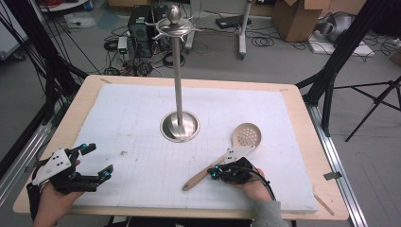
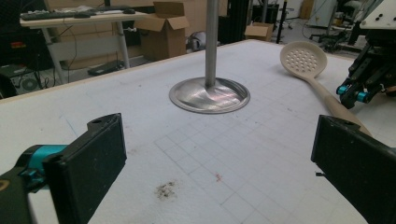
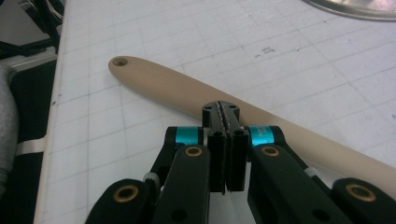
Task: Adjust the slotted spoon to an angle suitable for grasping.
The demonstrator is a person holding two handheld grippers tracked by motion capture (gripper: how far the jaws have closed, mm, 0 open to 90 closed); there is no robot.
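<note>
Cables, cardboard boxes and tripod legs crowd the floor behind the table (image 1: 302,142), whose wooden top is covered by a white gridded mat (image 1: 142,123). Near the mat's middle stands a steel utensil stand (image 1: 179,124): a round dished base, a tall upright pole and small hooks under a knob at the top. To the right of the base lies a beige slotted spoon (image 1: 236,149), its perforated bowl pointing away from the person and its handle running diagonally toward the near edge; the handle end has a small hole.

At the near left corner, the left tongs (image 1: 97,163) are held above the mat with their jaws wide apart and nothing between them; a small dark smudge (image 2: 166,190) marks the mat just ahead of them. The right tongs (image 1: 218,174) sit against the spoon's handle partway along it, their jaws pressed together, tips at the handle's near side.
</note>
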